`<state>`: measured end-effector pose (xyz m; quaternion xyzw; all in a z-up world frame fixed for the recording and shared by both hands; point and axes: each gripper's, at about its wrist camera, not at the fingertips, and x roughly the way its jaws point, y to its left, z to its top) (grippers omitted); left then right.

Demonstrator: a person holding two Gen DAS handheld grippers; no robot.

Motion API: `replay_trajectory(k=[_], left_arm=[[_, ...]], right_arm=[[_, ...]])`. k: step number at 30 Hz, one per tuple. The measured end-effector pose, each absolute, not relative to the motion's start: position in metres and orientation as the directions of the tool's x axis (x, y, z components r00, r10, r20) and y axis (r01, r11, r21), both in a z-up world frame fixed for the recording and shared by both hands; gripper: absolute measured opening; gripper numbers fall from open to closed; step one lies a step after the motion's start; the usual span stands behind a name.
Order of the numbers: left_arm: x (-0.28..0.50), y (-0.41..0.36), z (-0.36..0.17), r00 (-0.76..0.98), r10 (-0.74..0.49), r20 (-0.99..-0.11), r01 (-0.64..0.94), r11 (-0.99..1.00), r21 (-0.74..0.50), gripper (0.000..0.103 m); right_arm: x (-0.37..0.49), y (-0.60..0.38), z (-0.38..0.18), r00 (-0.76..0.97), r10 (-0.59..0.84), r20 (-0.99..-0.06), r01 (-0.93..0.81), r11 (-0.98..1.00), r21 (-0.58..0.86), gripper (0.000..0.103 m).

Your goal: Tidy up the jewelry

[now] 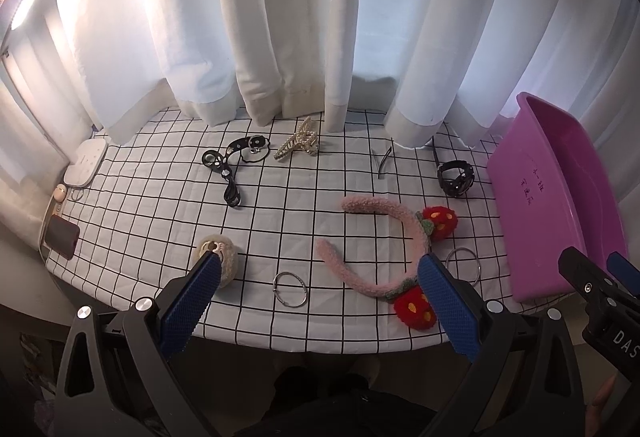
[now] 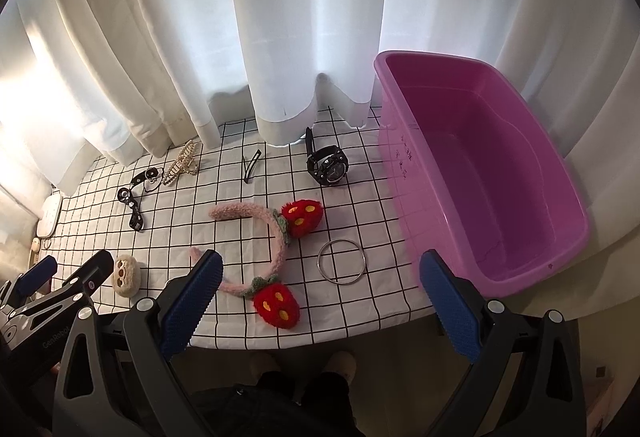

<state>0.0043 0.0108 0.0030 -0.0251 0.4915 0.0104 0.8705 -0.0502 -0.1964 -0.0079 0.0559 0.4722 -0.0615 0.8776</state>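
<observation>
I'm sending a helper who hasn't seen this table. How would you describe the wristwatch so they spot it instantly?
Start at the purple tub on the right side of the checked tablecloth. Just left of the tub's far corner, near the curtain, sits the black wristwatch. It is the only chunky black piece with a round dial; the other black items nearby are thin and flat.

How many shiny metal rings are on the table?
2. One metal ring lies near the front edge between the fuzzy cream clip and the pink headband. The other ring lies between headband and purple tub.
</observation>
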Motion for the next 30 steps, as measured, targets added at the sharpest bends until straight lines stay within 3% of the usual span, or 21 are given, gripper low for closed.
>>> replay_trajectory(k=[30], left_arm=[[-0.002,0.034,-0.010,0.492,-0.006,-0.871,-0.094,0.994,-0.060,0.097]], right_arm=[[-0.047,-0.179,-0.019,0.530,-0.021,-0.848,0.114,0.992,0.046,0.094]])
